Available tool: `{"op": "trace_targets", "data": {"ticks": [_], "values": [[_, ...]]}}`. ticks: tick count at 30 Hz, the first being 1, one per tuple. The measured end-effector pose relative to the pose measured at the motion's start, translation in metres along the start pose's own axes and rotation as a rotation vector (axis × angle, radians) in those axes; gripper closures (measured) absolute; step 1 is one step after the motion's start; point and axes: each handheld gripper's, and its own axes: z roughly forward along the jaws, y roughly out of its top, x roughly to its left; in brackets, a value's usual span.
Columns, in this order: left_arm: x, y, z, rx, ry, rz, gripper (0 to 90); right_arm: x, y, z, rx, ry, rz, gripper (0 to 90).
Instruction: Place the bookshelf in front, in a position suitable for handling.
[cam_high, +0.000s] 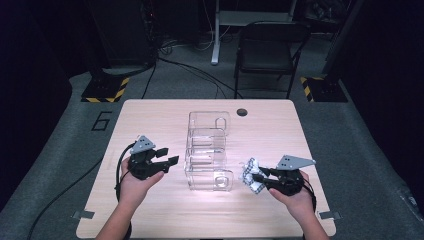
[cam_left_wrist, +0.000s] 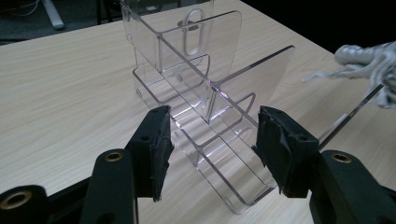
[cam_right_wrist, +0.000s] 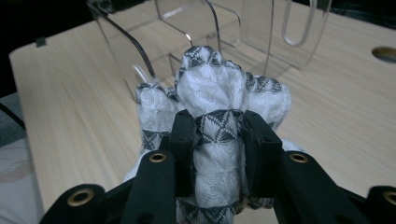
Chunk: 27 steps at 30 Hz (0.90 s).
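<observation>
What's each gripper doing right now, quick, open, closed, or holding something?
Left gripper: open, holding nothing, facing the clear acrylic rack.
Right gripper: closed on the rolled black-and-white cloth.

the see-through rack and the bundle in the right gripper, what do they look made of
The rack looks like clear acrylic or similar hard plastic: glossy, see-through walls with bright edges, the wood grain showing through. The bundle held by the right gripper looks like soft woven cloth, white with a grey-black patterned border, bunched into folds; which fibre is unclear.
</observation>
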Motion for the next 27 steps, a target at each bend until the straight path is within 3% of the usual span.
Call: {"op": "trace_targets", "data": {"ticks": [5,13,18,21,27], "values": [[0.001,0.004,-0.004,-0.010,0.002,0.000,45.1,0.010,0.025,-0.005,-0.036,0.044,-0.038,68.0],[0.003,0.008,0.000,-0.008,-0.006,-0.010,45.3,0.018,0.045,0.000,-0.051,0.097,-0.069,67.7],[0.002,0.008,0.007,0.004,-0.011,-0.011,45.3,0.023,0.052,0.016,-0.036,0.127,-0.098,67.5],[0.001,0.009,0.012,0.008,-0.037,-0.016,46.4,0.025,0.057,0.027,-0.031,0.150,-0.109,67.4],[-0.001,0.011,0.017,0.009,-0.049,-0.010,46.6,0.028,0.058,0.043,-0.004,0.161,-0.125,65.7]]}}
